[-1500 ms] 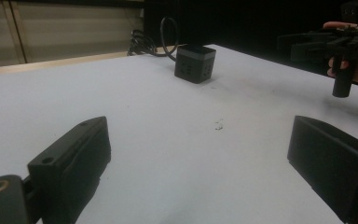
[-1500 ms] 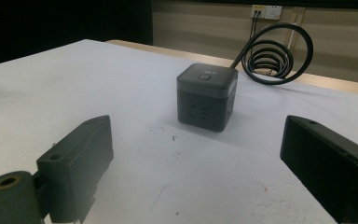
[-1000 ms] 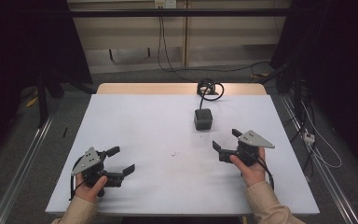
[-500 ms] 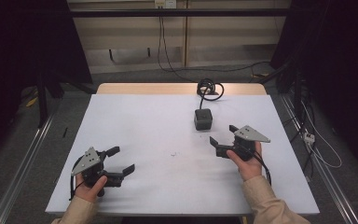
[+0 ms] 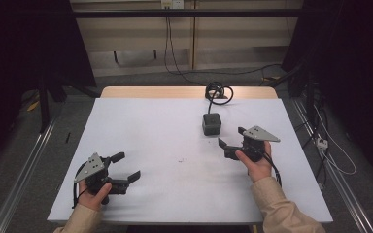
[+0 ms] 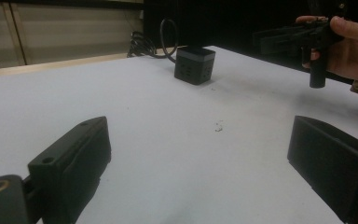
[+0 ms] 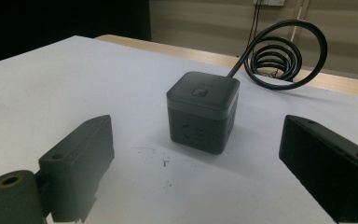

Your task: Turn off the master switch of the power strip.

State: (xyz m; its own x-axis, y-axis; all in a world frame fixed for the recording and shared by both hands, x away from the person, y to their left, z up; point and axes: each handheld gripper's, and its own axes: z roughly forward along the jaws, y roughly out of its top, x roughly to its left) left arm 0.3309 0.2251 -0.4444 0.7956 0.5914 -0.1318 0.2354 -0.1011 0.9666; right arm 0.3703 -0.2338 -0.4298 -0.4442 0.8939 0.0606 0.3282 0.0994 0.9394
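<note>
A dark grey cube power socket [image 5: 211,124] stands right of the white table's middle, and its black cable [image 5: 218,92] coils behind it near the far edge. My right gripper [image 5: 230,136] is held open just right of and nearer than the cube, with its jaws pointing at it. In the right gripper view the cube [image 7: 204,112] sits ahead between the wide jaws of that gripper [image 7: 196,163], untouched. My left gripper [image 5: 127,166] is open at the near left, resting low over the table. The left gripper view shows the cube [image 6: 195,64] far off.
The white table [image 5: 155,126] has a wooden strip [image 5: 150,92] along its far edge. A small dark speck [image 5: 179,159] marks the table's middle. Cables [image 5: 330,160] lie on the floor at the right, beside a metal rail [image 5: 345,194].
My right gripper has moved a little forward and left, closer to the cube socket. The left gripper has stayed put.
</note>
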